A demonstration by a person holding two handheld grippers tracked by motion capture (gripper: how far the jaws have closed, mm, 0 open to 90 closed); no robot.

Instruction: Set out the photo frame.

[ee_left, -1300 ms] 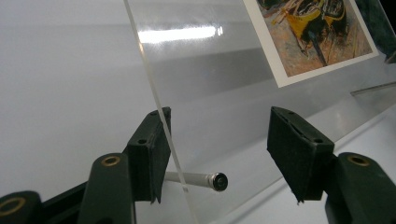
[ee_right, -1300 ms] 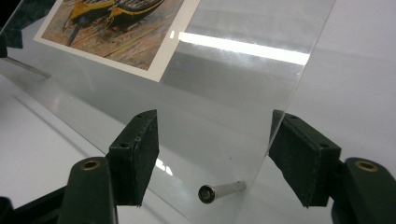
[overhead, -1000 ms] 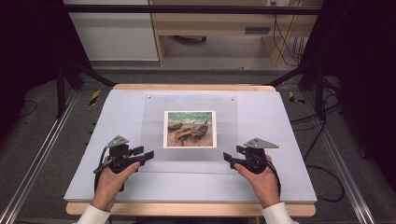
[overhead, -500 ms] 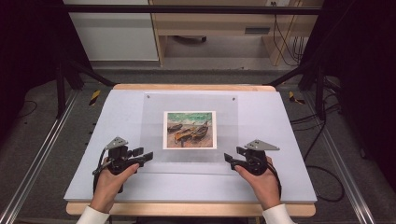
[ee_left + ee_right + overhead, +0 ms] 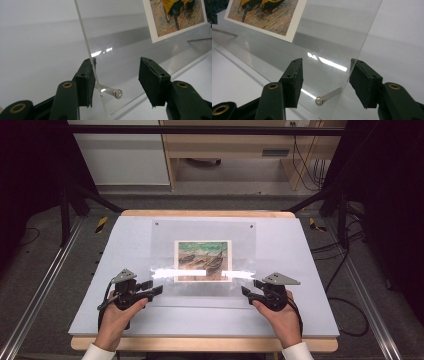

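A clear, glossy acrylic sheet [image 5: 202,265] lies mid-table on the pale grey mat [image 5: 310,270], covering a white-bordered painted print of boats [image 5: 202,260]. Each near corner carries a slim silver metal pin [image 5: 112,91]. The left gripper [image 5: 152,287] and right gripper [image 5: 245,287], each levelled inward by a hand, straddle those corners. Both have just been closing, pads apart, nothing clamped.
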